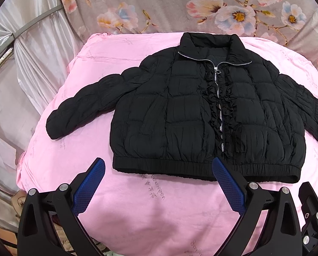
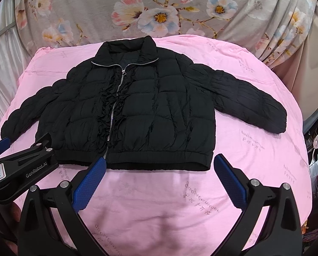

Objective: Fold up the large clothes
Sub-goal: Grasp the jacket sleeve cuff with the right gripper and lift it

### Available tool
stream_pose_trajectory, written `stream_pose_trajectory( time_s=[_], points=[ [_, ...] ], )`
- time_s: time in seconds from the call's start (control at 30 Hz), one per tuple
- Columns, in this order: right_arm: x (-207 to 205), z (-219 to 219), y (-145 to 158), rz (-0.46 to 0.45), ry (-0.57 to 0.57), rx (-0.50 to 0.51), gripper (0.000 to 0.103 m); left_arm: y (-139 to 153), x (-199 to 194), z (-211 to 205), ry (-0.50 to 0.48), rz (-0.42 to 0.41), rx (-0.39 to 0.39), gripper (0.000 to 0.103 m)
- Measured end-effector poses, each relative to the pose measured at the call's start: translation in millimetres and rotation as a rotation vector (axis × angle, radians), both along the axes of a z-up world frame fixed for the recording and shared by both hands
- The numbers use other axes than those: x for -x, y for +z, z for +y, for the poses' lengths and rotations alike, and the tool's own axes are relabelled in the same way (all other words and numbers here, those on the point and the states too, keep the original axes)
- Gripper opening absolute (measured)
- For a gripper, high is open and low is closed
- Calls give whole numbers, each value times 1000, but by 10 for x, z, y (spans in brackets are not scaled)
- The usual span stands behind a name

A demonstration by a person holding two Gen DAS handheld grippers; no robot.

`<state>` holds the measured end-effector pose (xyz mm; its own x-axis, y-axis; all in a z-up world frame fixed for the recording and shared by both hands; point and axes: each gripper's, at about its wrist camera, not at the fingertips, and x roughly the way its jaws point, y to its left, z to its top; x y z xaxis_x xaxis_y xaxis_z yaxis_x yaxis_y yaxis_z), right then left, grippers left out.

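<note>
while both grippers hang above the near edge, black jacket (image 1: 201,111) lies flat, front up, zipped, sleeves spread, on pink sheet (image 1: 137,213). left gripper (image 1: 159,170) spread wide, holding nothing, tips near hem. right gripper (image 2: 159,166) also wide, holding nothing, by hem. floral cloth (image 2: 159,10) behind.

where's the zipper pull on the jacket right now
In both wrist views the zipper pull hangs just below the collar of the black jacket, near the top of the zip.
</note>
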<state>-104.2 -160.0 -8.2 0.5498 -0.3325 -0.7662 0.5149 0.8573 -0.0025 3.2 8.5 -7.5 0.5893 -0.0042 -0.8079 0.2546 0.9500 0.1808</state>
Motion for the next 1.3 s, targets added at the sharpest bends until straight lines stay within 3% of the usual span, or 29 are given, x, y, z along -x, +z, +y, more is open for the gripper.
stream_pose_trajectory(
  time_s=[0.23, 0.37, 0.47, 0.63, 0.83, 1.07, 1.2, 1.23, 1.3],
  points=[
    [-38, -124, -34, -15, 14, -38, 98, -40, -46, -6, 0, 14, 12, 98],
    [20, -585, -109, -113, -42, -165, 98, -28, -145, 3, -4, 9, 32, 98],
    [217, -1269, -240, -264, -170, -305, 98, -16, -275, 9, 4, 1, 48, 98],
    [590, -2325, -600, -429, -451, -430, 98, -36, -514, -3, 40, -5, 74, 98],
    [760, -3294, -1028, -470, -676, -444, 98, -250, -788, -134, 80, 4, 28, 98],
    [801, -3895, -1417, -538, -780, -475, 98, -493, -941, -293, 106, 8, -18, 98],
    [816, -4058, -1669, -582, -834, -541, 98, -591, -997, -345, 118, 26, -36, 98],
    [825, -4088, -1713, -612, -847, -555, 96, -608, -1010, -348, 126, 27, -42, 98],
    [827, -4110, -1712, -641, -851, -546, 72, -636, -1041, -343, 140, 31, -48, 98]
  ],
)
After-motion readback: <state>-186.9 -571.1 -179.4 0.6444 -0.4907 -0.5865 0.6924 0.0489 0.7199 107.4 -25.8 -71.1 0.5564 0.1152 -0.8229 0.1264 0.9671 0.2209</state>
